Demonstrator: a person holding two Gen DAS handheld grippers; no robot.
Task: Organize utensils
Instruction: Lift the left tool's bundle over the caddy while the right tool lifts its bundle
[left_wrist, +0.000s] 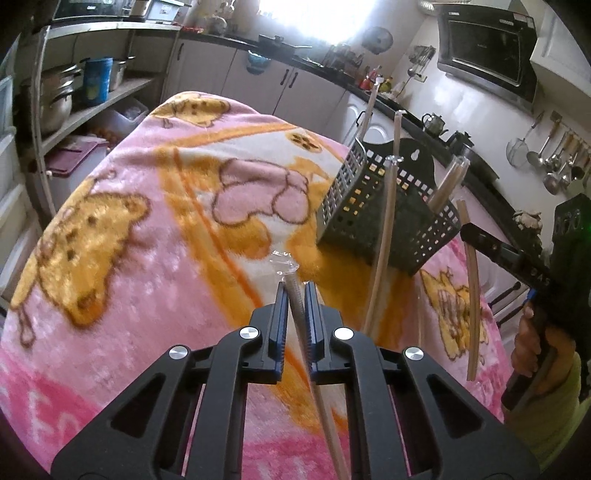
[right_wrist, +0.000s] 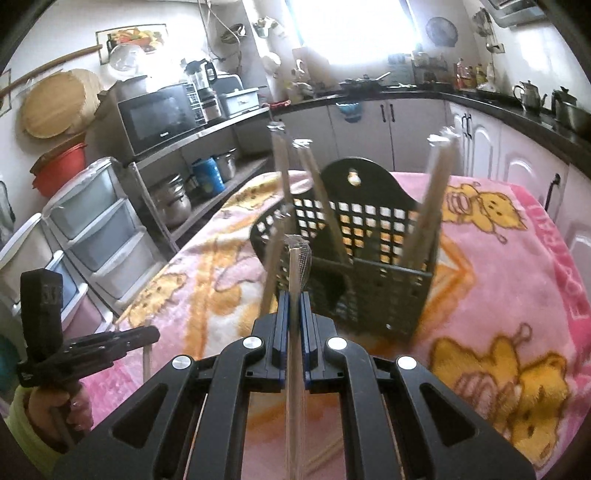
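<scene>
Plastic-wrapped thin wooden chopsticks (left_wrist: 295, 295): light, stiff, slippery. We pinch one per hand-held gripper, left (left_wrist: 295, 291) & right (right_wrist: 294, 299), mid-shaft, near black mesh basket (right_wrist: 354, 258).

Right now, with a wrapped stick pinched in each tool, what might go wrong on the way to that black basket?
1. The left gripper pinches its wrapped chopsticks near one end, so the long tail could swing or slip out.
2. The black basket stands on a soft blanket; a nudge might tip it.
3. Chopsticks already in it lean outward and could snag the pair held by the right gripper.
</scene>
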